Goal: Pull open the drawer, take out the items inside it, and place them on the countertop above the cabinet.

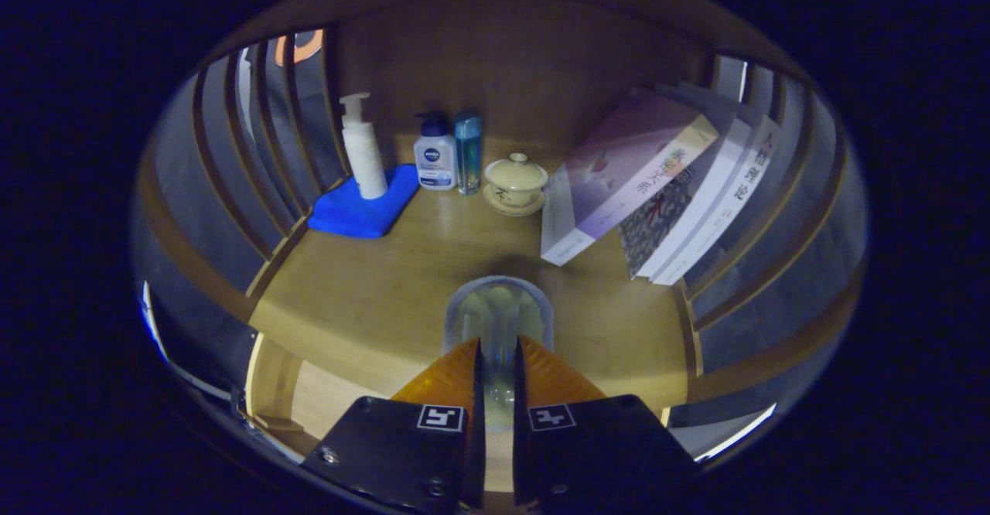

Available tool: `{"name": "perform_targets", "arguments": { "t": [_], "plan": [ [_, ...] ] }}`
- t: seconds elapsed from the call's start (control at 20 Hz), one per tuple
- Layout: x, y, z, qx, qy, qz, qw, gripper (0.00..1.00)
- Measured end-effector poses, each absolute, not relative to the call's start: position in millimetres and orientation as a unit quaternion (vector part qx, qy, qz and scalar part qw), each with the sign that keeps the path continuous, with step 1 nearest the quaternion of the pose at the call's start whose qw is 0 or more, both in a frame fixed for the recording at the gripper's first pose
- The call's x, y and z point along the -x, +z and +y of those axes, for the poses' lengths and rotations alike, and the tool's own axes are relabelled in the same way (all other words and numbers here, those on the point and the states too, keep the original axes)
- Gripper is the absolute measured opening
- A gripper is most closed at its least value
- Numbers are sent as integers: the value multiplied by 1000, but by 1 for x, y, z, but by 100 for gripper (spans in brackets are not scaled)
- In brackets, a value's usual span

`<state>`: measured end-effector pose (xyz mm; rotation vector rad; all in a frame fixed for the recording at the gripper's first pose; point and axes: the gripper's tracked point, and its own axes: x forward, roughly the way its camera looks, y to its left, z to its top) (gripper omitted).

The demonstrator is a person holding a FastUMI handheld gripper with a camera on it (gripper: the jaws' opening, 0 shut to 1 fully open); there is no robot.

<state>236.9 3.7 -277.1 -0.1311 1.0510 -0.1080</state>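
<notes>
Your gripper (497, 356) holds a clear plastic item (499, 314) between its narrow fingers; it lies straight ahead, just over the countertop (371, 298), well before the books (657, 190).

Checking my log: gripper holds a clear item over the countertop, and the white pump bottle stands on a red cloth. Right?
Not quite: in the gripper view the pump bottle stands on a blue cloth, not red. The gripper does hold the clear item over the countertop.

Dark logo patch w/ white lettering on white bottle (435, 161), 11 o'clock from gripper (497, 342). Chinese chars down spines of leaning books (674, 168), 1 o'clock, too small to read. Fingers pinch clear container (499, 310).
</notes>
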Motion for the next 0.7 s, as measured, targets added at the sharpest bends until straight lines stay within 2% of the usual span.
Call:
{"name": "perform_targets", "arguments": {
  "t": [0.7],
  "plan": [
    [-300, -319, -9, 79, -89, 541, 833, 17]
  ]
}}
